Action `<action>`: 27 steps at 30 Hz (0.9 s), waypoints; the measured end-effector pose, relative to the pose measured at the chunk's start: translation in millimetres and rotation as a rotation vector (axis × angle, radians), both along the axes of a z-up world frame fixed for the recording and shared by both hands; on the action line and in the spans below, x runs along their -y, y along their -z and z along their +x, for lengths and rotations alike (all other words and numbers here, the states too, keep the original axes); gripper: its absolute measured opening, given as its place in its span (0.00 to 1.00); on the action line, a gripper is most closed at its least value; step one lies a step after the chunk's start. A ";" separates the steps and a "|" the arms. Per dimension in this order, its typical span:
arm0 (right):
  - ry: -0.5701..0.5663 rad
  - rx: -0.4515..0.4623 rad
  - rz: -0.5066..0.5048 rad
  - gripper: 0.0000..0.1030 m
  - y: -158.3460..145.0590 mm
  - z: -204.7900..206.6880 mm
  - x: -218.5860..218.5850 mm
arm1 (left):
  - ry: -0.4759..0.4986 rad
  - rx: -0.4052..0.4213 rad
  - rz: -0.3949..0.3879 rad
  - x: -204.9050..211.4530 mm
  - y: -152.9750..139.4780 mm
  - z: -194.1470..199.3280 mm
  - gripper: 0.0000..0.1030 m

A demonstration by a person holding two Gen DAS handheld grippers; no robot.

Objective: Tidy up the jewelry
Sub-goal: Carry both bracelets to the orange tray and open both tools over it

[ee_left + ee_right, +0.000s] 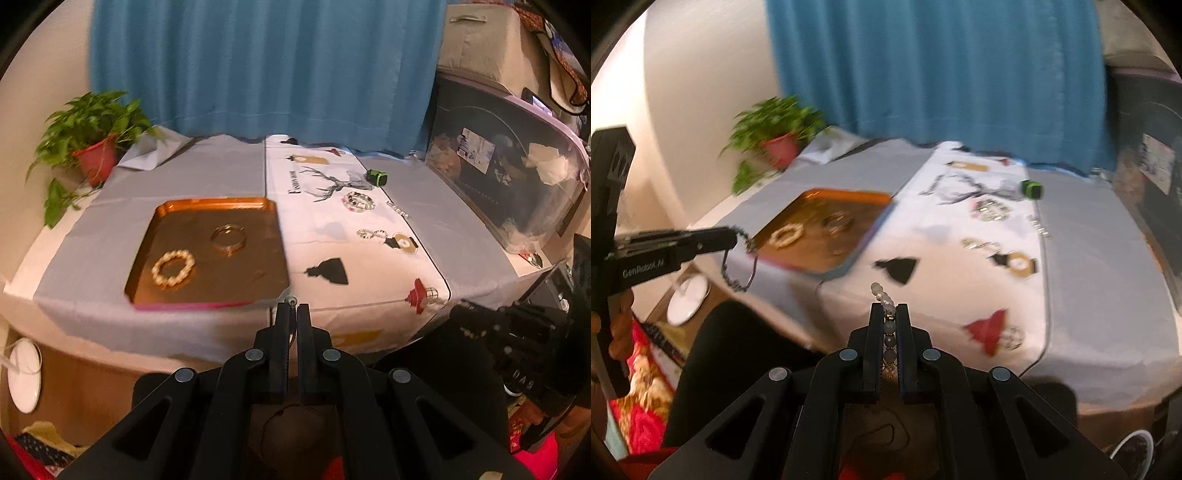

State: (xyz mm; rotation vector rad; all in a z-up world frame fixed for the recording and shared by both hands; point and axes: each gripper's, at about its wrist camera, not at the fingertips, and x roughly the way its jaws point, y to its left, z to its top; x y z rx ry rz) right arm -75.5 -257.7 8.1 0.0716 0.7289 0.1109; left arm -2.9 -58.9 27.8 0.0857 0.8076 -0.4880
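A copper tray [173, 212] sits on the grey-clothed table and holds a pearl bracelet [173, 268] and a gold bangle [228, 239]. My left gripper [293, 306] is shut on a thin dark beaded chain, which hangs from its tips in the right wrist view [738, 266], just in front of the tray's near edge [798, 266]. My right gripper [889, 308] is shut on a grey beaded bracelet [882, 293] and is held before the table's front edge. More jewelry lies on the white printed cloth: a beaded bracelet [359, 201], a chain [399, 210] and another bracelet [371, 233].
A small green box [376, 178] stands at the back of the white cloth. A potted plant [92, 147] is at the table's far left corner. A large plastic bin [509, 177] stands at the right. A blue curtain [266, 66] hangs behind.
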 end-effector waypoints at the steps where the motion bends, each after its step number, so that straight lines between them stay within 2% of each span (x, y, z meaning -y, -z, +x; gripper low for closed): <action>1: -0.021 -0.007 -0.004 0.06 1.1 -3.5 -9.6 | -0.005 -0.005 -0.008 -5.4 0.6 -2.1 0.01; 10: -0.100 -0.033 -0.020 0.06 4.4 -10.3 -49.9 | -0.034 -0.023 -0.067 -43.5 0.8 -14.6 0.01; 16: -0.114 -0.044 -0.030 0.06 4.5 0.1 -60.3 | -0.041 -0.008 -0.070 -57.6 -3.8 -14.4 0.01; 21: -0.125 -0.055 -0.036 0.06 7.0 15.7 -68.0 | -0.051 -0.004 -0.071 -62.6 -4.6 -0.3 0.01; 27: -0.136 -0.047 -0.035 0.06 6.1 52.2 -76.8 | -0.083 -0.001 -0.072 -69.3 -5.2 36.9 0.01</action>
